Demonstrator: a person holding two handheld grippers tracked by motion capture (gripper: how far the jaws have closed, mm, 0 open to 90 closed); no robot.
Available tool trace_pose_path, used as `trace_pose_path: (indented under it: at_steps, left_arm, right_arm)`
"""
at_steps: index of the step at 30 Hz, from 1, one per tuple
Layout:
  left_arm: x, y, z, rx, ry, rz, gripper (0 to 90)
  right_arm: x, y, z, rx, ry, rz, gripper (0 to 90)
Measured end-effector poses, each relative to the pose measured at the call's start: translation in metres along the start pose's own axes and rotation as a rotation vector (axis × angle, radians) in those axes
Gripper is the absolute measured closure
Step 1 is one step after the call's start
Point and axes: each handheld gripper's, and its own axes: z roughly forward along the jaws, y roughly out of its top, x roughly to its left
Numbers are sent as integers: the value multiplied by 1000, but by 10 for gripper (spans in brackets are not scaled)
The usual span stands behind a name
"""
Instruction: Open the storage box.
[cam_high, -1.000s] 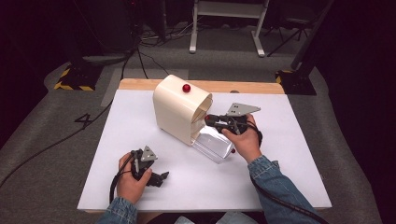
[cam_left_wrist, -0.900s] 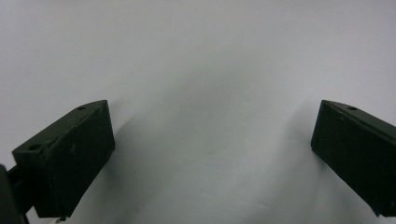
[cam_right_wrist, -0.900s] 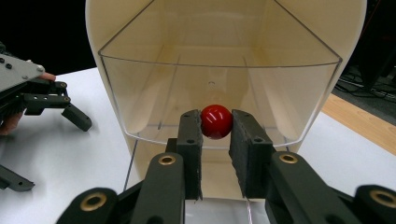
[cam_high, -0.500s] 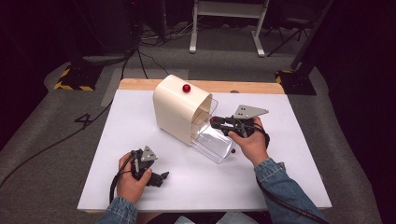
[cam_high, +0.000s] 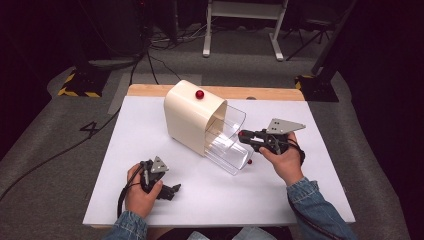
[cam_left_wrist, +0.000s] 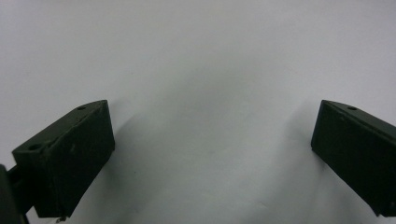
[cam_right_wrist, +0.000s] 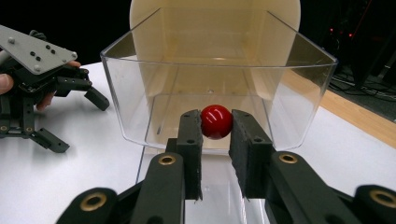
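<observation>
On the white table, your right gripper is closed on a small red ball, one jaw at each side of it, just in front of the open mouth of the clear bin. From above you see this gripper at the right of the clear bin, which leans out from the cream box, and your right hand holds it.

A second red ball sits on top of the cream box; you see it from above. Another small red spot lies on the table just right of the bin's low corner, too small to tell what it is.

Near the front edge of the table, well left of the bin, your left gripper rests in your left hand. Its own view shows the two black jaws wide apart over bare white table, holding nothing. The right gripper view also shows this left gripper far at the left of the bin, with its grey plate on top.

I can read no writing or brand on any thing.
</observation>
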Motion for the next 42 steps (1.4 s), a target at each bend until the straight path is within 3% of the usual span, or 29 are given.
trace_pose_path:
  at_steps: [20,27,42]
  left_arm:
    - [0,0,0,1,0,-1,0]
    - [0,0,0,0,0,-1,0]
    - [0,0,0,0,0,0,0]
  right_arm:
    - [0,-17,-13,18,-8,19,740]
    - [-2,-19,-13,28,-3,36,617]
    - [-6,-31,-32,41,-33,45,548]
